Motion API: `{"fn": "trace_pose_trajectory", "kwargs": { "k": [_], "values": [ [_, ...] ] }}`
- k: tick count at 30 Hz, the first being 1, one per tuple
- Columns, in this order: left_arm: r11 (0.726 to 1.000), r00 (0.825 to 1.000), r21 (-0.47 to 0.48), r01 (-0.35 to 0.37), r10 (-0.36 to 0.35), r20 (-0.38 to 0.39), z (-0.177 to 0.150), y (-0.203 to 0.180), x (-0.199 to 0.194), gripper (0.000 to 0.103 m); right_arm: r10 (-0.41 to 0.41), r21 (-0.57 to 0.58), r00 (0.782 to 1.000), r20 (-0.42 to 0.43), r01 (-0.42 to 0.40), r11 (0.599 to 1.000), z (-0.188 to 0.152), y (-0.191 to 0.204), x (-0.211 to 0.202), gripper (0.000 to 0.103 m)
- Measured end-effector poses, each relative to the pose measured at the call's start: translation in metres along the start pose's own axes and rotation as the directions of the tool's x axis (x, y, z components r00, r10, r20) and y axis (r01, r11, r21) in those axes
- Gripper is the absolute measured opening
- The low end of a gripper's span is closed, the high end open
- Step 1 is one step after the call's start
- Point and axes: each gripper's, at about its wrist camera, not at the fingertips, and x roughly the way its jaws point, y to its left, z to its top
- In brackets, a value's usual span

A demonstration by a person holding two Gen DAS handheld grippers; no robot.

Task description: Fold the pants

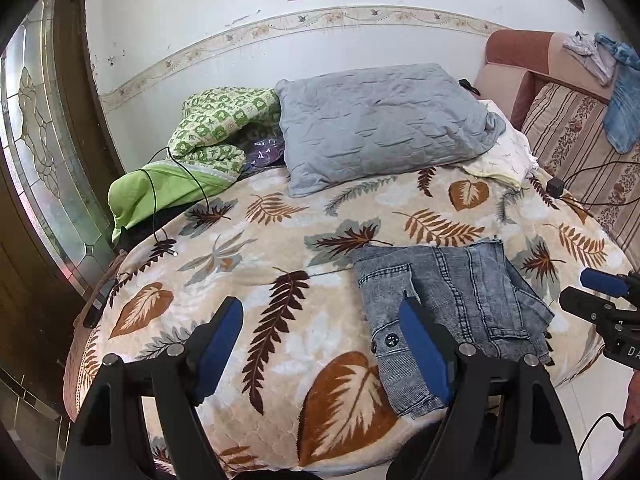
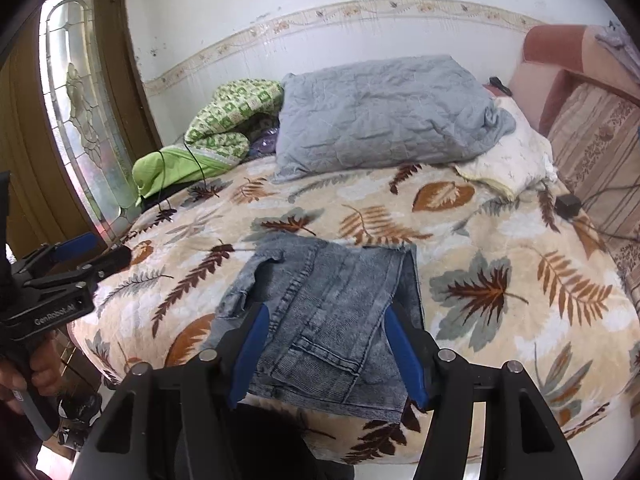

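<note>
Pants sit folded into a compact denim bundle near the front edge of the bed, on the leaf-print blanket. We've got the left gripper hanging over the blanket just left of the bundle, jaws spread wide with nothing between them; its right pad overlaps the denim's edge in the left wrist view, though we can't tell if it touches. Our right gripper hovers at the near end of the bundle, jaws also wide apart, blue pads either side of the fabric without pinching it. Further back a grey pillow leans by the wall, with a green quilt bunched beside it.
</note>
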Motion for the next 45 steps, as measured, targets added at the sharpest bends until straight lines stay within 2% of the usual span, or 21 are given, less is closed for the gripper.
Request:
{"fn": "trace_pose_trajectory", "kwargs": {
  "k": [9,13,17,21,26,35,38,42,45],
  "values": [
    [1.0,0.999,0.002,-0.012,0.012,-0.035,-0.004,-0.002,0.015,0.081,0.014,0.062,0.999,-0.03,-0.012,0.998,-0.006,-0.018,0.015,0.064],
    [1.0,0.997,0.009,0.01,-0.009,-0.076,-0.009,-0.003,0.026,0.081,0.014,0.072,0.999,-0.048,-0.01,0.997,-0.009,-0.023,0.022,0.064],
    [0.999,0.986,-0.014,0.036,-0.038,-0.165,-0.017,0.0,0.048,0.081,0.016,0.126,0.997,-0.07,-0.007,0.992,-0.014,-0.038,0.032,0.064],
    [0.999,0.977,-0.024,0.034,-0.038,-0.211,-0.024,0.0,0.063,0.081,0.021,0.181,0.995,-0.094,-0.003,0.984,-0.022,-0.056,0.042,0.064],
    [0.996,0.958,-0.065,0.06,-0.076,-0.277,-0.026,0.002,0.084,0.081,0.047,0.246,0.991,-0.122,-0.016,0.969,-0.029,-0.077,0.056,0.064],
    [0.989,0.945,-0.095,0.115,-0.139,-0.297,-0.018,0.0,0.109,0.081,0.082,0.319,0.987,-0.136,-0.034,0.947,-0.03,-0.1,0.074,0.064],
    [0.981,0.931,-0.104,0.162,-0.187,-0.314,-0.012,-0.001,0.122,0.081,0.106,0.352,0.983,-0.147,-0.048,0.935,-0.026,-0.108,0.085,0.064],
    [0.951,0.896,-0.133,0.28,-0.309,-0.318,-0.005,-0.006,0.139,0.081,0.153,0.397,0.978,-0.14,-0.086,0.914,-0.019,-0.119,0.1,0.064],
    [0.933,0.879,-0.126,0.337,-0.36,-0.312,-0.002,-0.012,0.151,0.081,0.188,0.43,0.971,-0.147,-0.109,0.896,-0.015,-0.127,0.117,0.064]
  ]
}}
